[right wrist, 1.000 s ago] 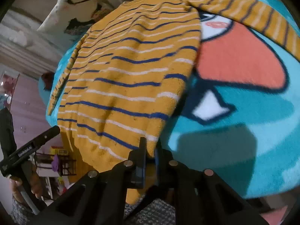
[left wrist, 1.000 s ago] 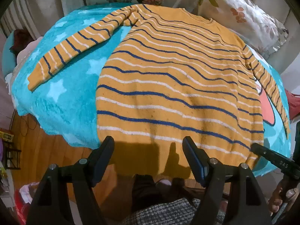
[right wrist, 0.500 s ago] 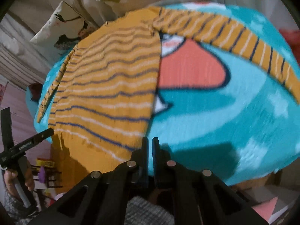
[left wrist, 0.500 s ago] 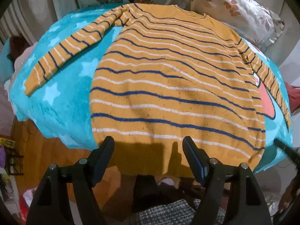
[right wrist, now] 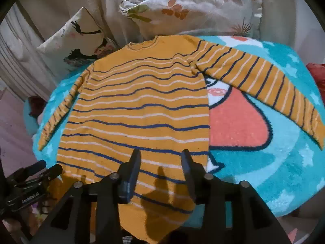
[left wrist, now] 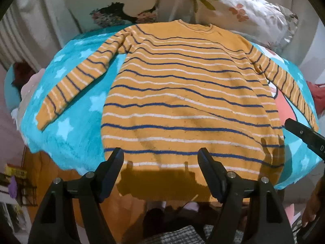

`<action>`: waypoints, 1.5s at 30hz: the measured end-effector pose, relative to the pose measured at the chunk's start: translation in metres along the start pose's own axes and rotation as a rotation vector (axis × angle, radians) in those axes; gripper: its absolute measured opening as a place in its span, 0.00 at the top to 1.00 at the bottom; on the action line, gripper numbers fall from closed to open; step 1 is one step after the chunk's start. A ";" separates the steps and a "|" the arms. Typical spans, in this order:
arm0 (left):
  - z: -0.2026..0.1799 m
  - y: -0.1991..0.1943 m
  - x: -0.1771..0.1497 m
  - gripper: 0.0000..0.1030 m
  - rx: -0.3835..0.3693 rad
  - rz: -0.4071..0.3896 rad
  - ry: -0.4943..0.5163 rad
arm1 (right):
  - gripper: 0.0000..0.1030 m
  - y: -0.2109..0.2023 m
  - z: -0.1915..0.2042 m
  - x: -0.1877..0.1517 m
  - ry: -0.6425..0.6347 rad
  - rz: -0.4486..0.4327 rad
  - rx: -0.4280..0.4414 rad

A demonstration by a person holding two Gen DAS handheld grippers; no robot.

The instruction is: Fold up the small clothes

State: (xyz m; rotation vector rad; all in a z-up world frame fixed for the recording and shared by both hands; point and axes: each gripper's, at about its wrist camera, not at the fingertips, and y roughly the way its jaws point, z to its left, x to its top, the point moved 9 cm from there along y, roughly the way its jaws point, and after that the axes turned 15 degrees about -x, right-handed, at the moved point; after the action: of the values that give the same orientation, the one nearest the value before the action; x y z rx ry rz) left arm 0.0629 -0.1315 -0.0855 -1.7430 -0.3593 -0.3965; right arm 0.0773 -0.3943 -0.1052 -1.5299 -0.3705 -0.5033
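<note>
The turquoise blanket with its stars and orange cartoon shape covers the bed, and the yellow striped sweater now lies spread flat on it, collar toward the pillows, both sleeves angled outward; its hem hangs over the near edge. A second ago the sweater's right hem corner was lifted and pinched in the right tongs; it has since been let go and the body has settled smoother and straighter on the blanket. The right tongs are opening: their jaws stand apart above the sweater's lower right part with nothing between them, only their shadow falling on the knit. The left tongs are spread wide as before, hovering over the hem at the middle and holding nothing.
</note>
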 end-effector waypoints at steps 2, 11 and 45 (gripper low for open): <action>0.000 -0.001 0.003 0.28 -0.018 -0.007 0.014 | 0.52 0.001 0.002 0.000 0.012 0.005 -0.025; 0.012 0.001 0.022 0.28 -0.087 0.002 0.038 | 0.44 0.004 0.009 0.004 0.108 0.034 -0.116; 0.125 -0.001 0.038 0.27 -0.131 0.024 -0.039 | 0.37 0.028 0.135 -0.005 0.082 0.098 -0.185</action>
State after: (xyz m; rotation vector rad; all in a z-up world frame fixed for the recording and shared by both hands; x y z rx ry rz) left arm 0.1047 -0.0075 -0.0911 -1.8833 -0.3461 -0.3762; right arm 0.0985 -0.2600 -0.1288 -1.6916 -0.1884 -0.5333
